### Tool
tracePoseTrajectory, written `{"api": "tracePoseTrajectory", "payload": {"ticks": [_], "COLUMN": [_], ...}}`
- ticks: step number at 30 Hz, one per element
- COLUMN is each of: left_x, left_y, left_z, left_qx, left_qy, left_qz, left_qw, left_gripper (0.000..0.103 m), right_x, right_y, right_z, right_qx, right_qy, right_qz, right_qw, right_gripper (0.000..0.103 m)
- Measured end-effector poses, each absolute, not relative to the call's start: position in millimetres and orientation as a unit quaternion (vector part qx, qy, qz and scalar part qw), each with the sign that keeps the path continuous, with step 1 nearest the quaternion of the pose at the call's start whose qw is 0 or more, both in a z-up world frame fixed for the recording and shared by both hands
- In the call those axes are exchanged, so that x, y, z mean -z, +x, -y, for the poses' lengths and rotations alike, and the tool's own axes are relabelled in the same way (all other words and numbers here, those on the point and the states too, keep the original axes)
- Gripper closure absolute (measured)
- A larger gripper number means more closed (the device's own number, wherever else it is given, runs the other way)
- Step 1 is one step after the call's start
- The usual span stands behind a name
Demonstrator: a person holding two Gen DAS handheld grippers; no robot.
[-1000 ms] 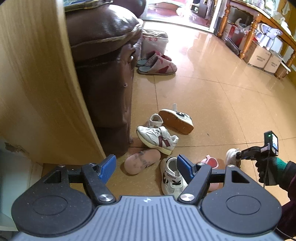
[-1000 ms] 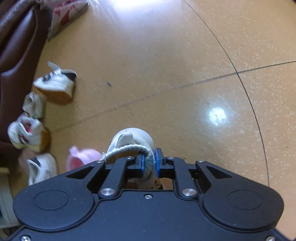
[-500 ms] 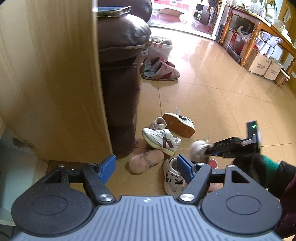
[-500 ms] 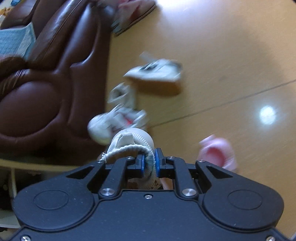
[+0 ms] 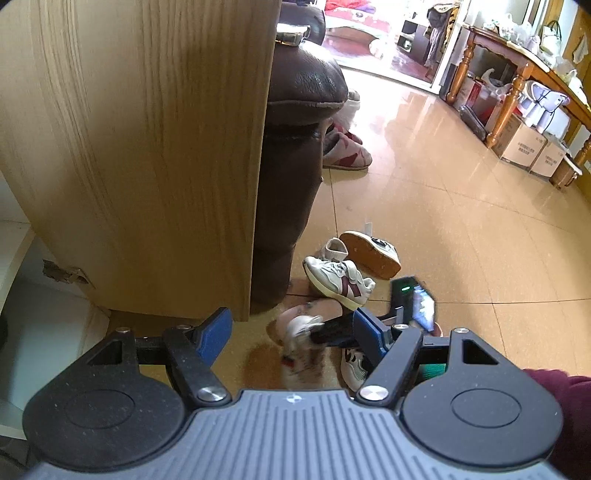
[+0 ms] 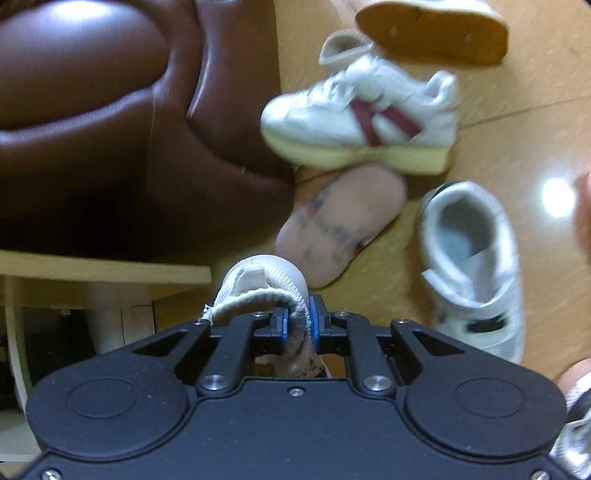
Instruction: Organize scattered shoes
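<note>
I have the right tongs (image 6: 296,325) clamped narrow on the knitted collar of a small beige shoe (image 6: 264,282), which hangs clear of the floor with its rounded toe pointing away from me along the line of the tongs. In the left wrist view that carried shoe (image 5: 301,332) is blurred and sits between the blue pads of the left tongs (image 5: 291,334), which stand wide with nothing in them.

The relation that I judge matters next is the one between the carried shoe and the open cabinet: its wooden door (image 5: 147,147) fills the left of the left wrist view, and in the right wrist view a pale shelf edge (image 6: 103,273) lies just left of the carried toe, below the brown leather armchair (image 6: 110,129). So I think the shoe's long axis must swing left and in, toe first, and my right hand is the one placed to do it.

The rest lie scattered on the floor beside the armchair: a white sneaker with maroon stripes (image 6: 362,122) lying across the view, toe left; a pink shoe (image 6: 340,225) sole up, running diagonally; a white strapped shoe (image 6: 469,266) with its opening facing up; and one more tipped sole-outward (image 6: 430,33) beyond them.
</note>
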State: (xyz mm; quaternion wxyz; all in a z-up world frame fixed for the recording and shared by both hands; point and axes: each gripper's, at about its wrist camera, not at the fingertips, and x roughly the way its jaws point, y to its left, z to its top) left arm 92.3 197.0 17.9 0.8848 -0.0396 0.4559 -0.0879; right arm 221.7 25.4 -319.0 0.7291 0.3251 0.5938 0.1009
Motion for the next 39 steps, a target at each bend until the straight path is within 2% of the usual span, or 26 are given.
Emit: {"api": "tracePoseTrajectory", "payload": {"ticks": [18, 21, 24, 32, 39], "left_x": [-15.1, -13.1, -11.2, -14.0, -20.8], "left_y": [88.4, 90.0, 91.6, 97.1, 106.3], "left_z": [-205.2, -206.4, -207.5, -198.3, -172.8], "left_qx": [0.093, 0.088, 0.084, 0.091, 0.103], "left_qy": [-0.047, -0.048, -0.048, -0.041, -0.026], "left_qz": [-0.455, -0.457, -0.459, -0.455, -0.448], "left_qw": [0.885, 0.884, 0.883, 0.885, 0.888], "left_gripper": [0.031, 0.031, 0.031, 0.031, 0.031], "right_x": [355.0, 357.8, 355.8, 327.4, 277.5], "right_y": [228.7, 230.5, 231.2, 226.5, 227.0], "right_z": [-102.6, -108.5, -105.1, -61.3, 25.3], "right_qx": [-0.133, -0.14, -0.142, -0.189, -0.228], "right_qy": [0.207, 0.188, 0.189, 0.199, 0.153], "right_qz": [-0.61, -0.614, -0.616, -0.592, -0.547], "right_qw": [0.753, 0.754, 0.752, 0.758, 0.79], "right_gripper": [0.09, 0.082, 0.06, 0.058, 0.056]}}
